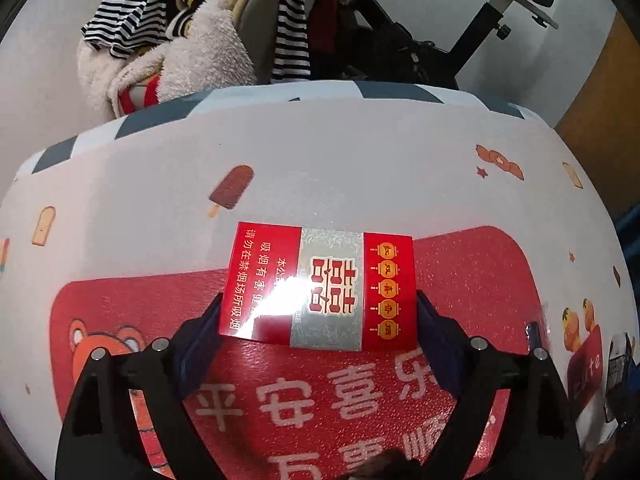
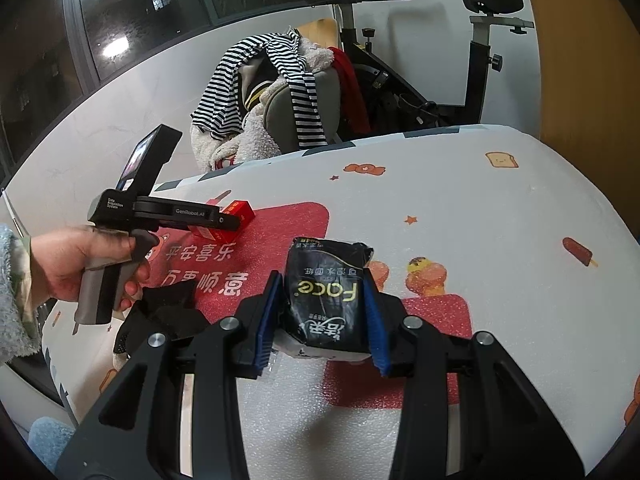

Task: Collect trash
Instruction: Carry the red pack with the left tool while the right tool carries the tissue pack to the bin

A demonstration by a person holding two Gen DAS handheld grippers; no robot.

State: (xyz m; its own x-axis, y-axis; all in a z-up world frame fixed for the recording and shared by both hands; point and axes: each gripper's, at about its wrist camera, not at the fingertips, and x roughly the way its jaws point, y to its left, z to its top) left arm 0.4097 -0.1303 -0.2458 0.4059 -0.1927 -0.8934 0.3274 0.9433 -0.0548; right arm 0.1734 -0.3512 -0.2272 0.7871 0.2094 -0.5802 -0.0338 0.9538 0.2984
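The left gripper (image 1: 318,316) stood wide, its blue pads flanking the red-and-silver cardboard cigarette box (image 1: 320,286), which lay flat on the red printed mat toward the cloth-covered table's (image 1: 360,160) far left edge. Closing squarely on the box's short sides would suit best. The right gripper (image 2: 320,316) gripped the black plastic tissue pack (image 2: 328,300) nearer the near edge.

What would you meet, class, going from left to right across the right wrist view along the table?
Person's hand holding the left gripper → red cigarette box → black tissue pack between the right gripper's blue pads → brown ice-lolly print.
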